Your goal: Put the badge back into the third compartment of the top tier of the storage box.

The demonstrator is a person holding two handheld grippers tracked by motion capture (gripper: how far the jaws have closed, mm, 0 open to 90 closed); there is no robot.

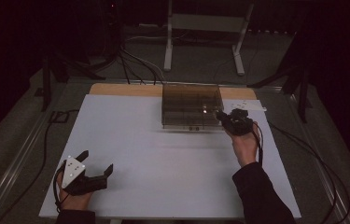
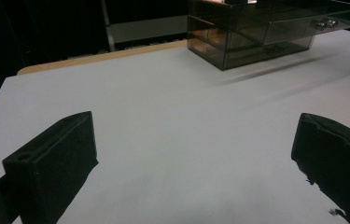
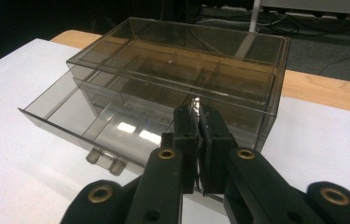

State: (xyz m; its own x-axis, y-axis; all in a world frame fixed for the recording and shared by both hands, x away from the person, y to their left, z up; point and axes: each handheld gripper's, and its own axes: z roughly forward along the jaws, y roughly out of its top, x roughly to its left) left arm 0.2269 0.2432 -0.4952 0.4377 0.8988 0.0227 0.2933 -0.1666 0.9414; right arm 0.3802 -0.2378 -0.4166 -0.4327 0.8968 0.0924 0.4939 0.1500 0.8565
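1. We keep the smoked clear drawer box (image 1: 192,106) at the far edge of the white tabletop (image 1: 154,168), right of the middle, so that its fronts face us and can be worked from our side.

2. Our right gripper (image 3: 199,112) is at the box's right front corner with its jaws pressed together. In the right gripper view something small and shiny sits at the very tips; it looks like the knob of an upper drawer, but we cannot tell for sure that the pads are pinching it.

3. The lower drawer (image 3: 102,122) stands slid out toward us, its clear handle (image 3: 105,160) hanging free at the front. The open tray looks empty, with a divider (image 3: 99,116) running across it.

4. We hold the right gripper level and pointing at the box face, because a pull straight along the drawer's runners would, in our judgement, be the easiest way to move it without dragging the light box across the tabletop.

5. Our left gripper (image 1: 94,168) waits at the near left of the tabletop, well apart from the box, jaws spread wide with nothing between them. We judge it parked there to stay clear, though it could steady the box if it slides.
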